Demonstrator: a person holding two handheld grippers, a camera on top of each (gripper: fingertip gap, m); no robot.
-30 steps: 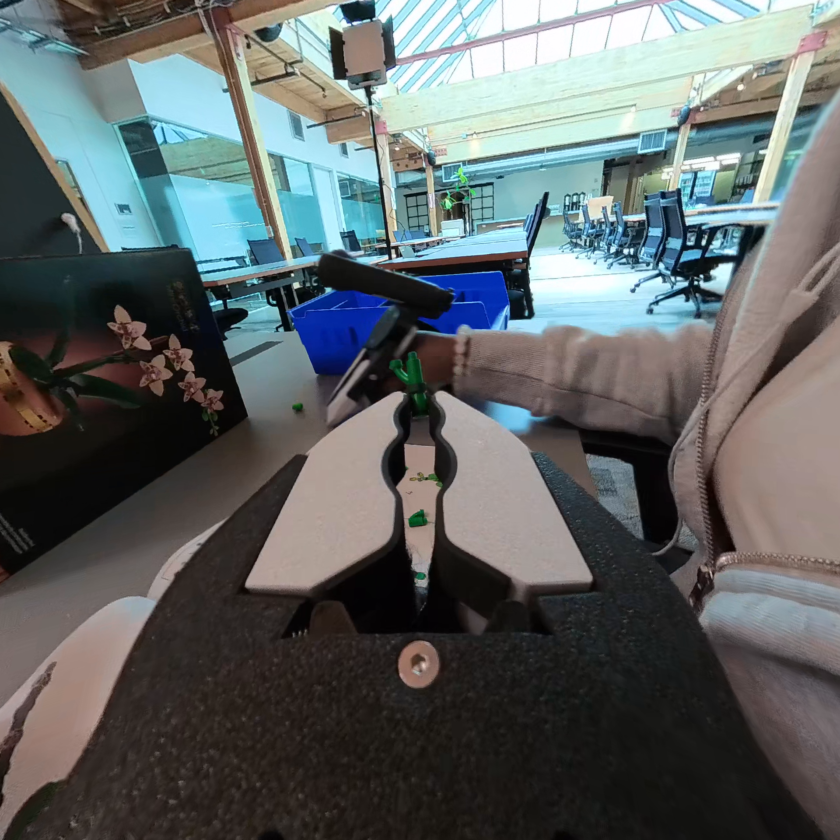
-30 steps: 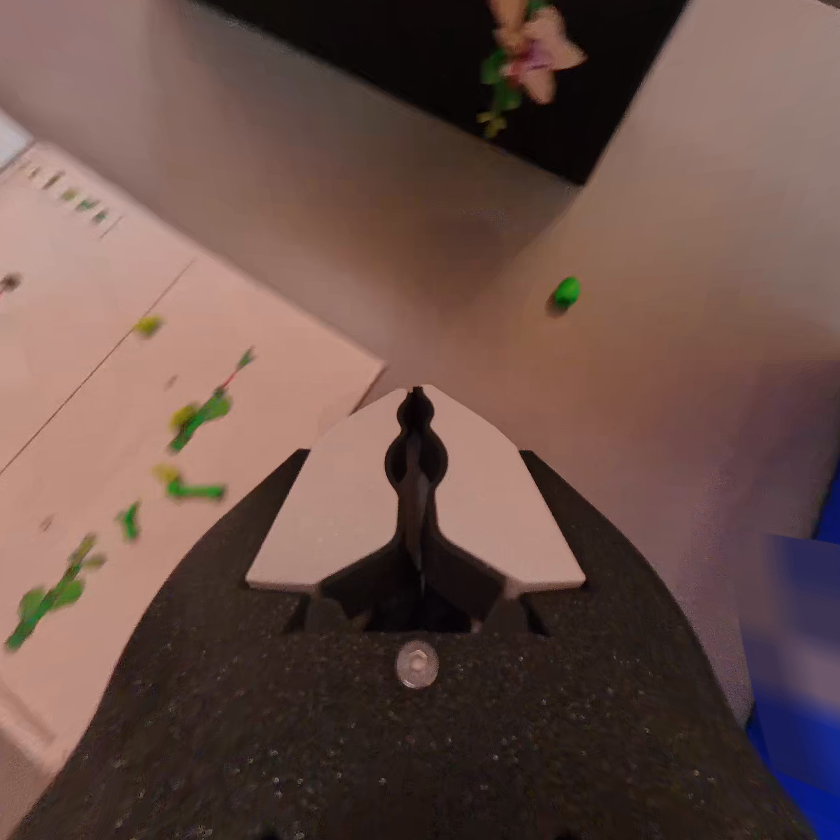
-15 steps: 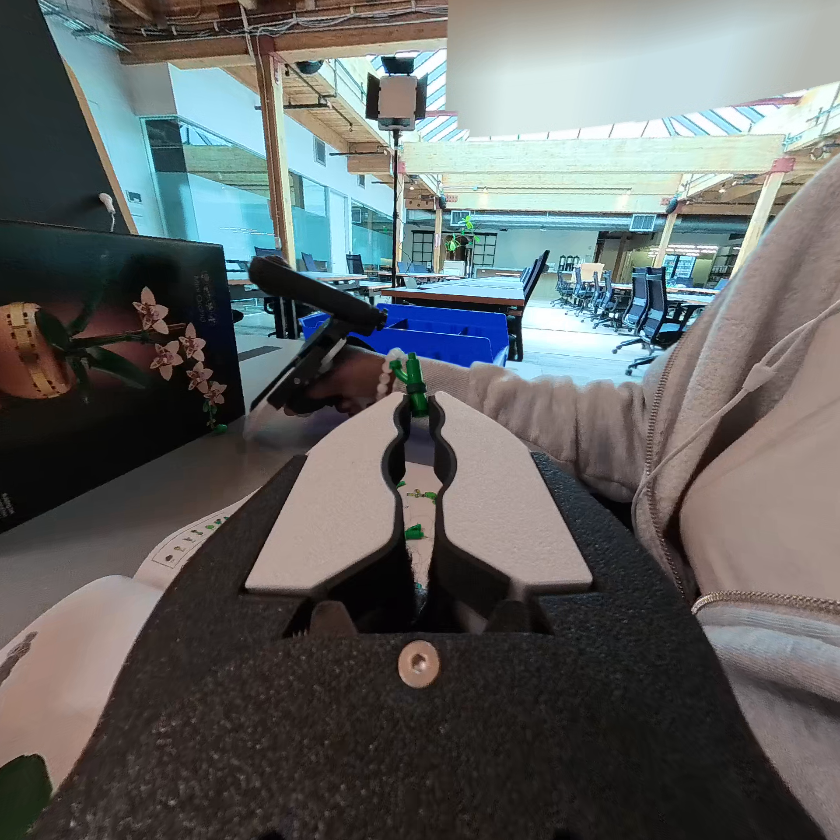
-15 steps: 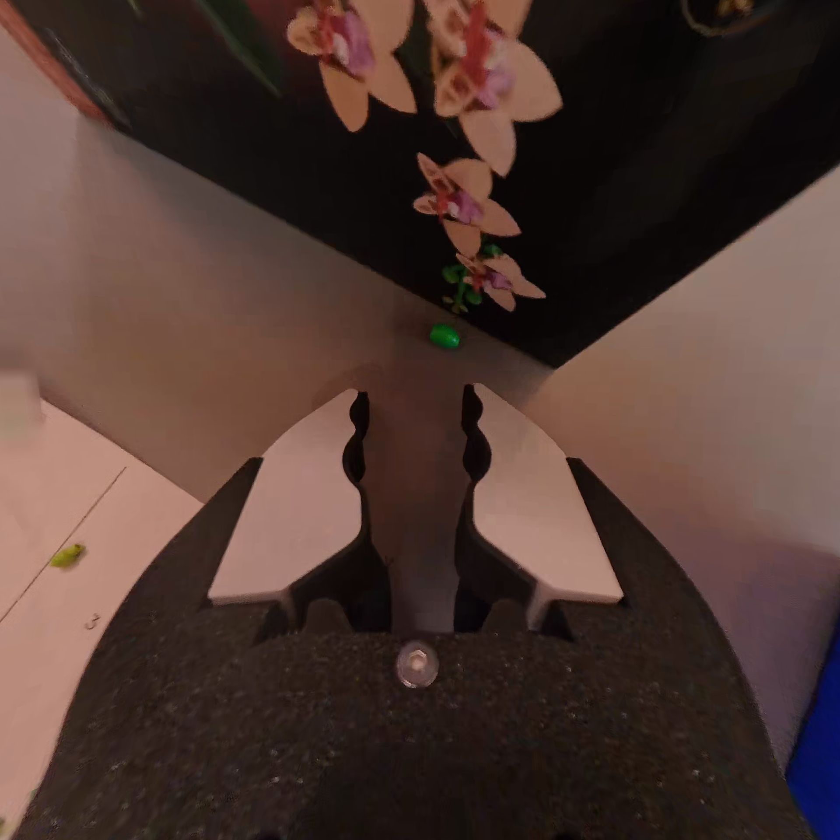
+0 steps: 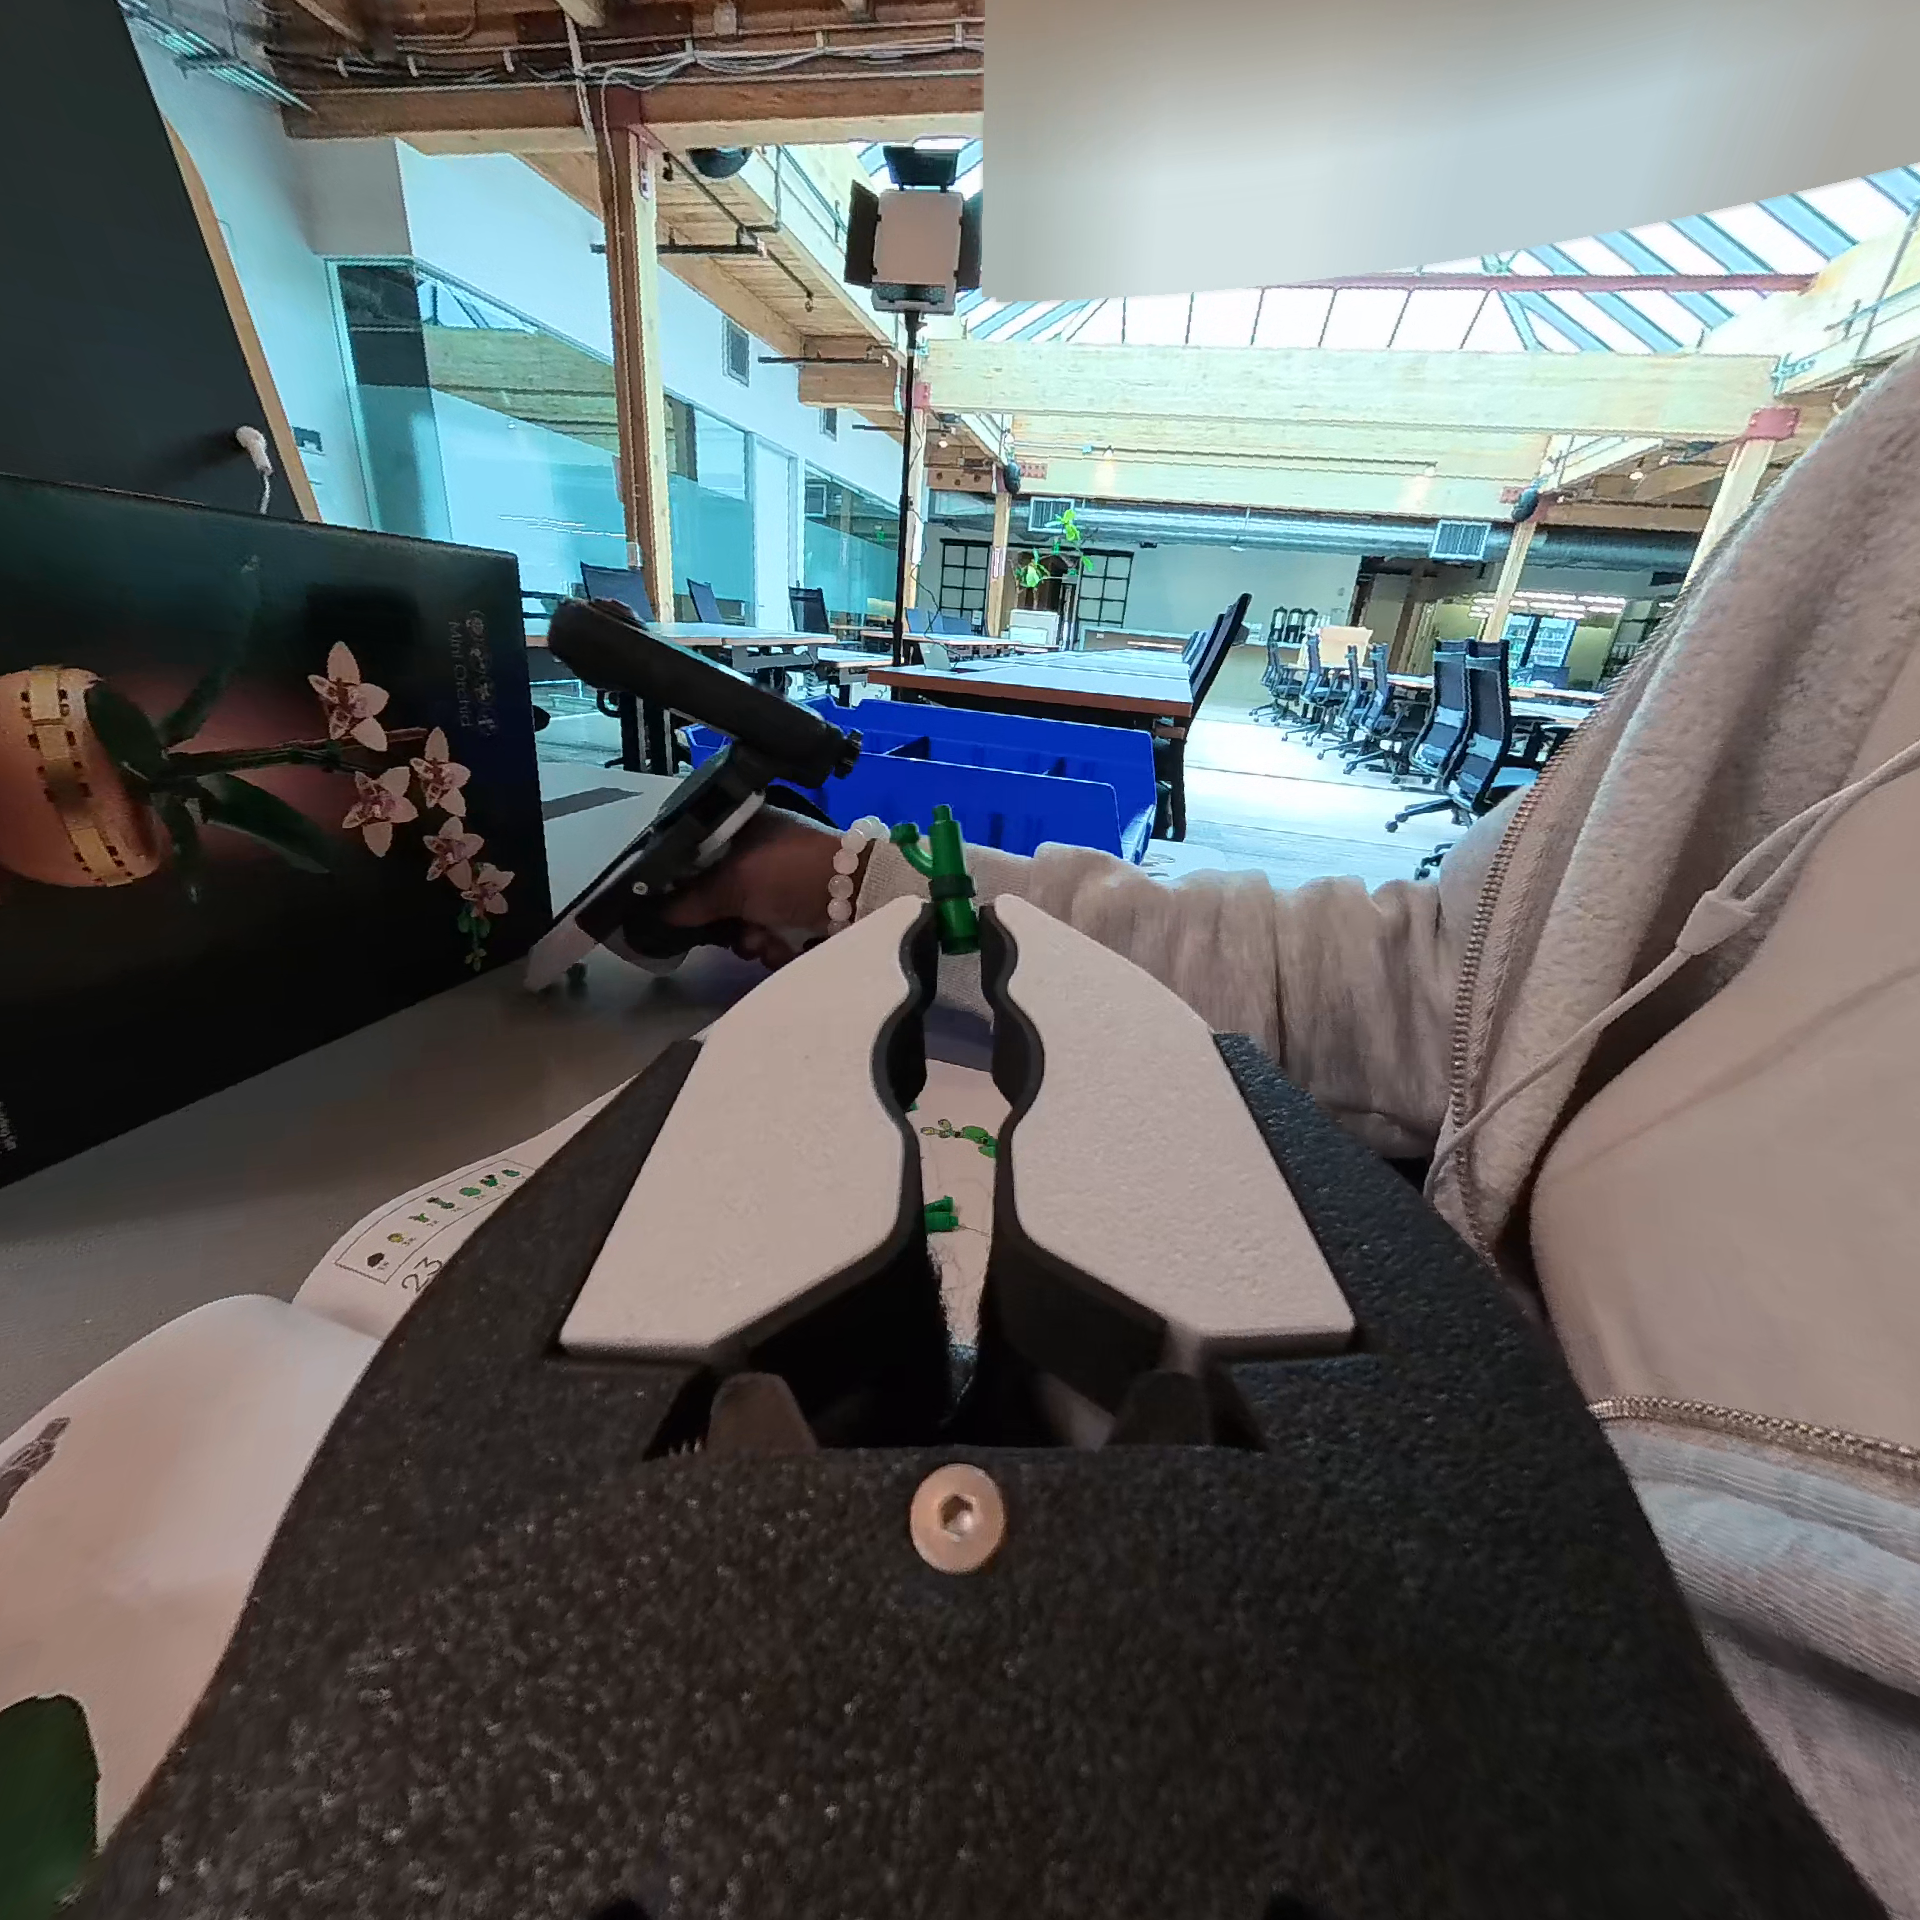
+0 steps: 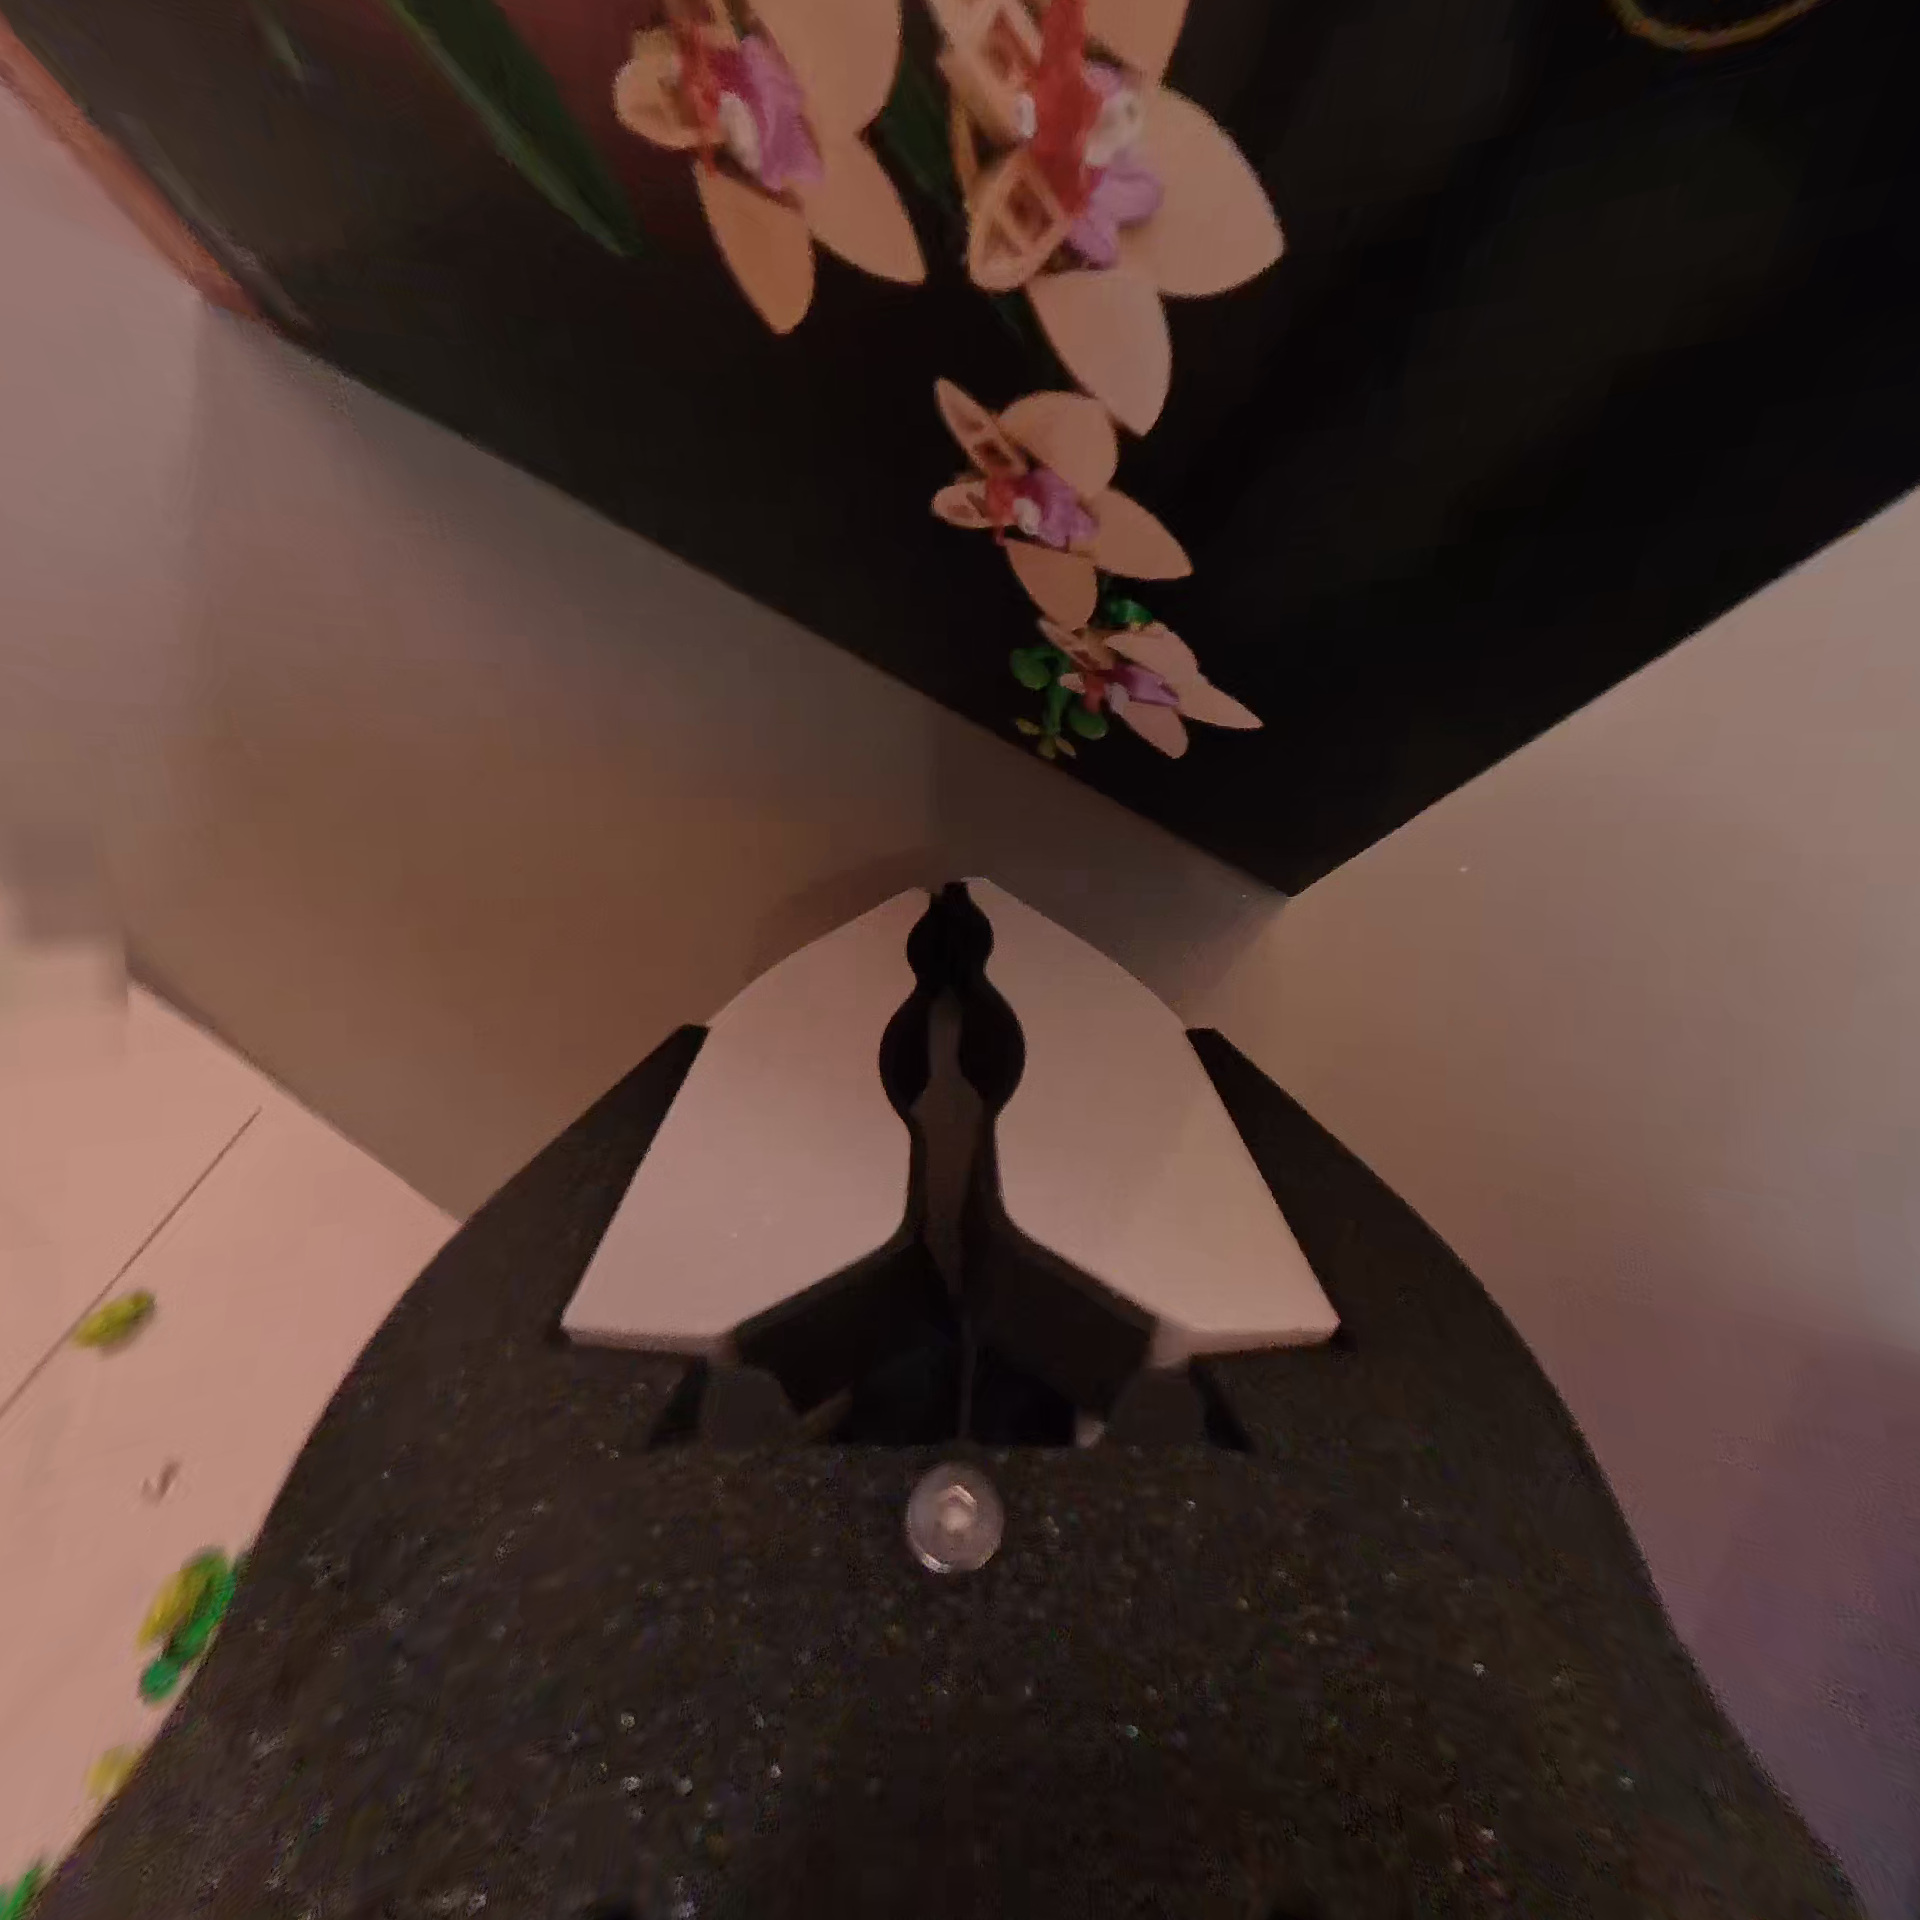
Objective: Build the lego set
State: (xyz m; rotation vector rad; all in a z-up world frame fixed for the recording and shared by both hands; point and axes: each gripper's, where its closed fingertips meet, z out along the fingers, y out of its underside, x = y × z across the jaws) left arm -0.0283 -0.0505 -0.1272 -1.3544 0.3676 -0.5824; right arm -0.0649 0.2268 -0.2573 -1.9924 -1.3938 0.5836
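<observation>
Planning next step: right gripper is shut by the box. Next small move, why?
Probably lift the right gripper off the table toward the left gripper: its tips are shut beside the box, contents hidden; the left grips a green stem.

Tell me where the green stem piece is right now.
In the left wrist view, the green stem piece stands upright, pinched between the left gripper tips, with the blue bin behind it and the set's box off to its left.

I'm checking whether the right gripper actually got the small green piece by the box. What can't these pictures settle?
- Right wrist view: right gripper fingertips meet; anything pinched there is hidden.
- Left wrist view: right gripper tip is too small, turned away.
- Left wrist view: instruction booklet is mostly covered by the left gripper, which pins a green stem piece.
</observation>
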